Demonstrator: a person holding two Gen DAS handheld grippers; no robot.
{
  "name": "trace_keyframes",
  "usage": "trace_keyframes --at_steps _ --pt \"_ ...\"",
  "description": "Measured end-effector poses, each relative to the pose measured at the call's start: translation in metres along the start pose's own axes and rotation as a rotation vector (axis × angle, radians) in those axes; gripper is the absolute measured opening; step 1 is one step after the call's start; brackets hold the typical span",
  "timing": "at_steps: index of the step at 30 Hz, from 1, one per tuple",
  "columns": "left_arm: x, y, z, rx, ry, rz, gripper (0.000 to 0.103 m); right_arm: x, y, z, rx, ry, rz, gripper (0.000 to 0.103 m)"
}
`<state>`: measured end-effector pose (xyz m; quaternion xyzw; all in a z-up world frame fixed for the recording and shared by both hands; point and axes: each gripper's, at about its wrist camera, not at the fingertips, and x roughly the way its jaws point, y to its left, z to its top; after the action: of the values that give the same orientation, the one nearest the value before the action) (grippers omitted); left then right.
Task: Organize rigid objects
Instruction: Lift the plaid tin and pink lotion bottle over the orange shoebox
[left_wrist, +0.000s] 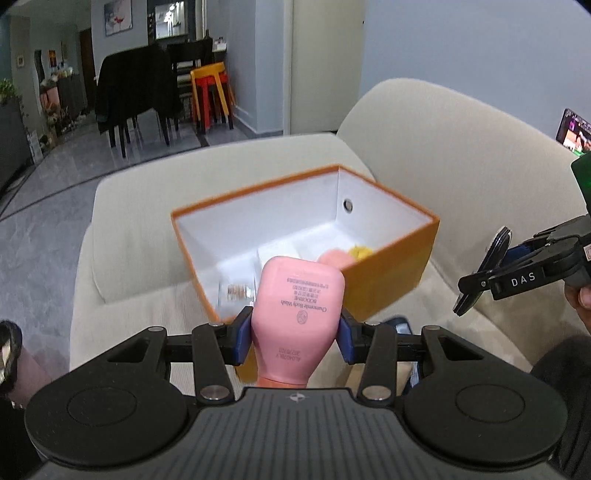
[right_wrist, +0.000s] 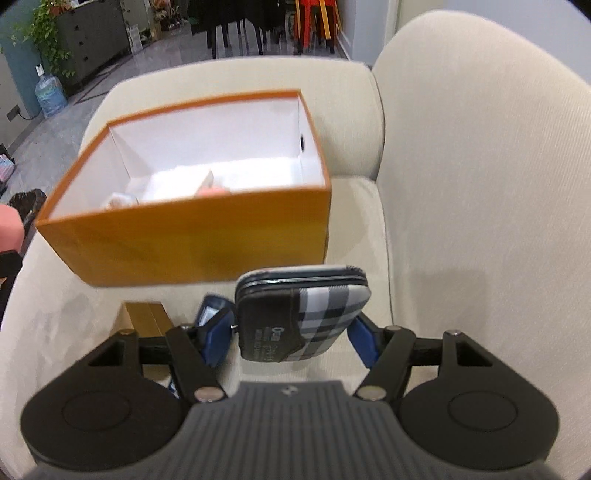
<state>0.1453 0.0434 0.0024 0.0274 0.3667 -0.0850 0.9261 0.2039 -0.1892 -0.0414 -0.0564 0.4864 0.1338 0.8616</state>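
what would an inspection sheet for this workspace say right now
surface: cream sofa seat, orange box on it
job's things: pink bottle and plaid case both held; box is open with a few items inside, blurred
clutter: gold box and a blue item on the seat in front of the orange box
grippers: left gripper shut on pink bottle; right gripper shut on plaid case
cables: nothing seen
surroundings: chairs, stools, water jug
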Motion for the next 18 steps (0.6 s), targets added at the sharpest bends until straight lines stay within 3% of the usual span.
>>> trace_keyframes --at_steps 9,18 --pt "0.009 -0.001 0.042 0.021 -0.034 0.002 0.052 -0.037 0.005 0.041 -0.025 -0.093 0.005 0.067" --pt "0.046 0.007 0.066 -0.005 -0.018 0.012 0.051 -0.048 0.015 0.088 -0.063 -0.151 0.005 0.067"
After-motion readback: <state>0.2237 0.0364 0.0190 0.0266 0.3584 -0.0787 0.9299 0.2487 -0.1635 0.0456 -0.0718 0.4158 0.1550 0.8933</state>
